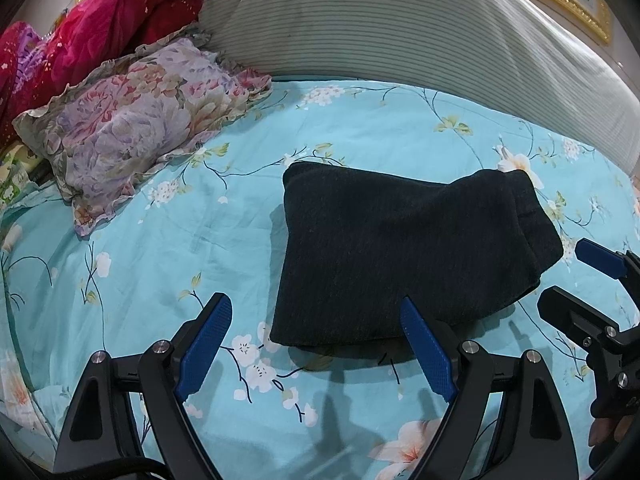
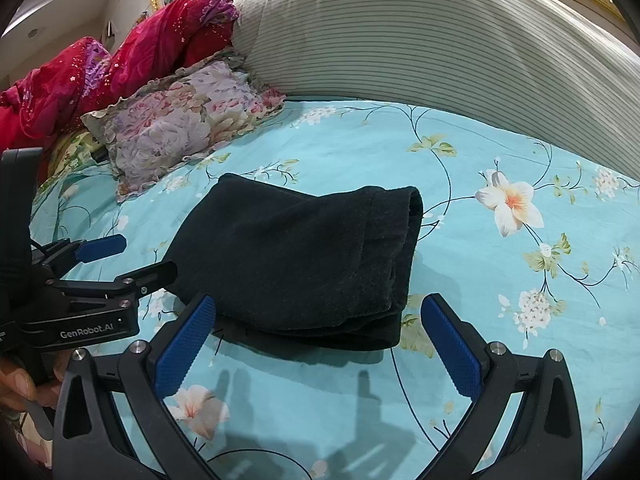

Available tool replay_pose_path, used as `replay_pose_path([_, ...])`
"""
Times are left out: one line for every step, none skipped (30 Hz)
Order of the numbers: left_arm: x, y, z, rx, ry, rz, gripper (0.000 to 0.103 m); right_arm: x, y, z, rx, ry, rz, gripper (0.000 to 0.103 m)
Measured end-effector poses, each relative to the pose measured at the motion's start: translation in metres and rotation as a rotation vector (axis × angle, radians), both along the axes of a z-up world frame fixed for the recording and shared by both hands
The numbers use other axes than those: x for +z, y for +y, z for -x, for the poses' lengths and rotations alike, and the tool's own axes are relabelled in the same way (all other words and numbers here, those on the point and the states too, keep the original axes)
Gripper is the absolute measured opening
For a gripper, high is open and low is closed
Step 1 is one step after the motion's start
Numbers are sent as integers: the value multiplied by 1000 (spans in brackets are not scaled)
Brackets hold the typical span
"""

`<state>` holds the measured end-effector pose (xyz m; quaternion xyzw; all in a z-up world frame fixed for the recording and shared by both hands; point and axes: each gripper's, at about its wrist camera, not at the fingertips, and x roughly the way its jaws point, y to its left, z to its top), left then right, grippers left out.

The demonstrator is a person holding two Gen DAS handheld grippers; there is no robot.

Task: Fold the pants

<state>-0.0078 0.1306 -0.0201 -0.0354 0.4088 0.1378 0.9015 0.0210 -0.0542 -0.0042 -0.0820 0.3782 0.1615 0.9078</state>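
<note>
The dark knit pants [image 1: 400,252] were seen lying on the floral turquoise bedsheet [image 1: 160,248] as a compact stacked bundle, layers aligned, so folding was judged essentially done. The left gripper [image 1: 316,344] and right gripper [image 2: 316,344] were both held spread wide and empty at the bundle's near edge, likely because nothing more needed gripping.

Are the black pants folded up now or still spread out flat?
Folded: the pants lie as a compact stack on the bedsheet, layered edges showing at the near side.
</note>
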Motion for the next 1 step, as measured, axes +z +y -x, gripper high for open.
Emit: replay_pose_path([0, 1, -1, 3, 3, 4, 87, 0, 0, -1, 1, 1, 0, 102])
